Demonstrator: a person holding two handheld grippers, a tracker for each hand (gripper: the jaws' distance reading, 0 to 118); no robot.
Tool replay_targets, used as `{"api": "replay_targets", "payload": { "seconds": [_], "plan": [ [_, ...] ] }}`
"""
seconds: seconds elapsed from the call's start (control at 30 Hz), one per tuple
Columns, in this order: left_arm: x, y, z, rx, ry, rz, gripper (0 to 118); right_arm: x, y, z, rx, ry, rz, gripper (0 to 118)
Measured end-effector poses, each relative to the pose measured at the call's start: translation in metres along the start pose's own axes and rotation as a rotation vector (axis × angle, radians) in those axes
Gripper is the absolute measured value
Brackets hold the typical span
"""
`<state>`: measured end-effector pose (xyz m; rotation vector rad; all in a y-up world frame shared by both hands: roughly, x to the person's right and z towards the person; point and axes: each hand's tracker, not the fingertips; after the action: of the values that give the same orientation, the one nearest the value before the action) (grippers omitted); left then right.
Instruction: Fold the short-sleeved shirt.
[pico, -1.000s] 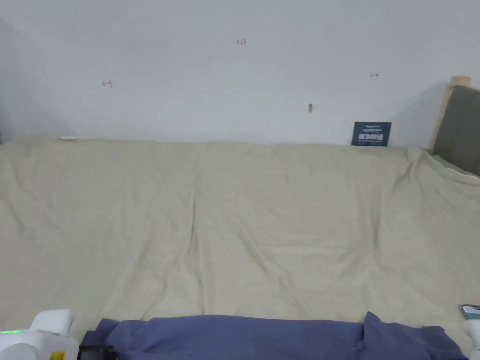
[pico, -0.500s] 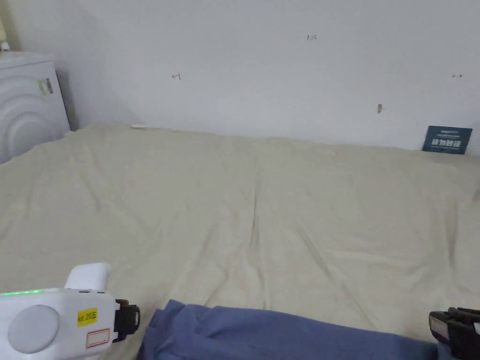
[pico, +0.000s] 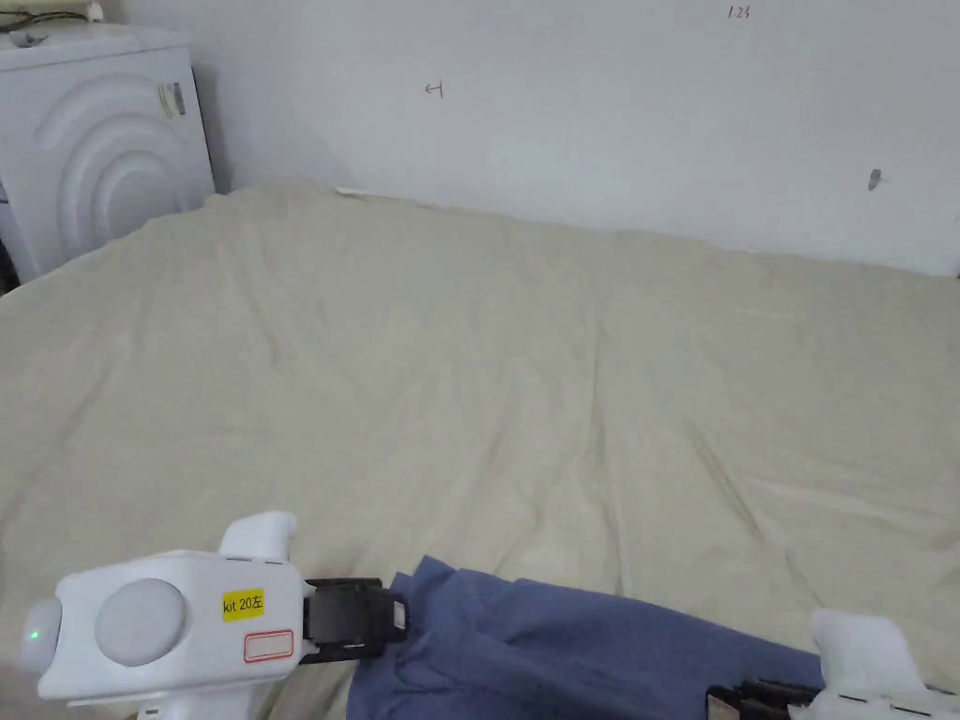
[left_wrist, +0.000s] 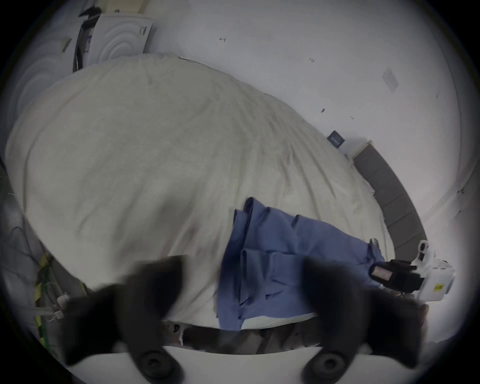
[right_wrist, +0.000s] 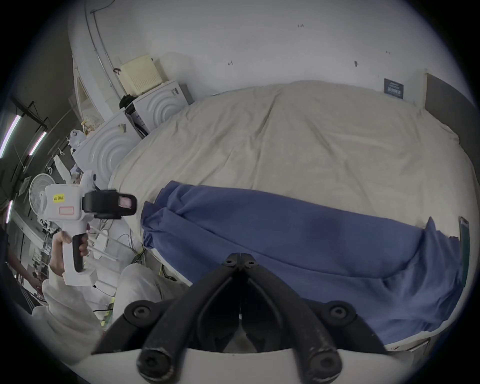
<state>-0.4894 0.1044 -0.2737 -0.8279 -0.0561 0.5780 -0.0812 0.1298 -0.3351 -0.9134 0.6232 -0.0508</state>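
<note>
A blue short-sleeved shirt (pico: 581, 647) lies spread sideways along the near edge of the beige bed sheet (pico: 487, 375), with folds bunched at its left end. My left gripper (pico: 398, 617) hovers just off that left end; in its own view the jaws stand wide apart and blurred, open (left_wrist: 244, 275), with the shirt (left_wrist: 285, 259) beyond them. My right gripper (pico: 722, 698) sits low by the shirt's right part. In the right gripper view its tips meet, shut (right_wrist: 240, 256), just above the shirt (right_wrist: 285, 233), with no cloth seen between them.
White appliances (pico: 103, 141) stand at the bed's left end against the wall. A grey headboard (left_wrist: 389, 194) and a small dark sign (right_wrist: 393, 88) are at the right end. A flat dark device (right_wrist: 463, 241) lies by the shirt's right edge. A fan (right_wrist: 39, 192) stands beyond the bed's left end.
The head camera has swung left and down. The left gripper has come up and in toward the shirt's left end. The right gripper's jaws now show low at the right.
</note>
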Motion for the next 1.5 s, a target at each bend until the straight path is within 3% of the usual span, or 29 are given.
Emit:
{"api": "replay_targets", "payload": {
  "seconds": [0.03, 0.13, 0.3, 0.57, 0.6, 0.63, 0.73, 0.77, 0.83, 0.87, 0.9, 1.13, 1.23, 1.5],
  "plan": [
    [-0.001, 0.001, -0.005, -0.02, -0.021, -0.021, 112, -0.001, 0.0, -0.002, -0.01, 0.0, 0.002, 0],
    [-0.01, 0.015, -0.018, -0.031, -0.078, 0.0, 112, -0.003, 0.0, -0.006, -0.029, -0.03, 0.013, 0],
    [-0.026, 0.02, -0.058, -0.158, -0.088, 0.043, 113, 0.009, 0.0, -0.009, -0.038, -0.043, -0.056, 0],
    [-0.011, 0.023, -0.06, -0.173, -0.198, 0.026, 110, 0.011, 0.0, -0.014, -0.056, -0.07, -0.07, 0],
    [-0.008, 0.022, -0.063, -0.18, -0.215, 0.02, 103, 0.011, 0.0, -0.015, -0.058, -0.07, -0.07, 0],
    [-0.005, 0.02, -0.068, -0.193, -0.254, 0.03, 88, 0.012, 0.0, -0.016, -0.061, -0.072, -0.071, 0],
    [0.006, 0.02, -0.075, -0.217, -0.151, -0.055, 76, 0.01, -0.001, -0.016, -0.066, -0.074, -0.063, 0],
    [0.009, 0.022, -0.07, -0.214, -0.143, -0.054, 64, 0.011, -0.002, -0.015, -0.068, -0.073, -0.062, 0],
    [0.011, 0.024, -0.067, -0.197, -0.047, -0.09, 7, 0.014, -0.002, -0.015, -0.068, -0.069, -0.063, 0],
    [0.001, 0.025, -0.066, -0.206, 0.008, -0.055, 7, 0.016, -0.002, -0.015, -0.069, -0.07, -0.069, 0],
    [-0.003, 0.024, -0.067, -0.238, -0.108, -0.001, 7, 0.018, -0.002, -0.014, -0.065, -0.072, -0.076, 0],
    [0.03, 0.024, -0.038, -0.171, -0.009, -0.098, 7, 0.041, -0.006, 0.005, -0.027, -0.081, -0.119, 0],
    [0.043, 0.025, -0.017, -0.118, -0.131, -0.042, 7, 0.055, -0.009, 0.018, -0.004, -0.077, -0.144, 0],
    [0.138, 0.016, -0.002, -0.102, -0.159, -0.123, 7, 0.103, -0.018, 0.056, 0.061, -0.104, -0.19, 0]
  ]
}}
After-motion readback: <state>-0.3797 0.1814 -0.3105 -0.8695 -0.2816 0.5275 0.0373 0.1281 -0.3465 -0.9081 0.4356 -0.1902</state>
